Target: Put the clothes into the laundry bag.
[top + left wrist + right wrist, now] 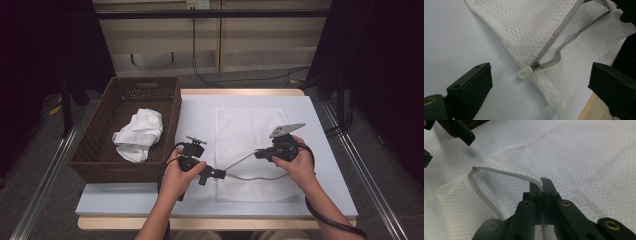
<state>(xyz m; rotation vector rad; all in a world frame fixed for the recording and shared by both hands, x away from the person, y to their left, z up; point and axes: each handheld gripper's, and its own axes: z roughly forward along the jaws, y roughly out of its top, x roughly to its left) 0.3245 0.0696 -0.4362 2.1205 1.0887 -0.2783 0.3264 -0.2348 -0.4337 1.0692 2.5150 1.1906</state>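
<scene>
Pinching zipper edge (506, 172) of mesh bag (250, 130), right gripper (543, 185) jaws (perhaps raised).

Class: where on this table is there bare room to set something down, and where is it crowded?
Free: the table strip between the basket and mesh bag, and right of the bag. Crowded: the near middle, around both claws.

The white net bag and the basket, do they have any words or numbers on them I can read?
No words or numbers can be read anywhere.
The mesh bag: plain white netting, no label showing.
Its zipper: no lettering to make out.
The wicker basket and the white cloth in it: no tag or print visible.
The small plate on the far wall: too small and blurred to read.
</scene>
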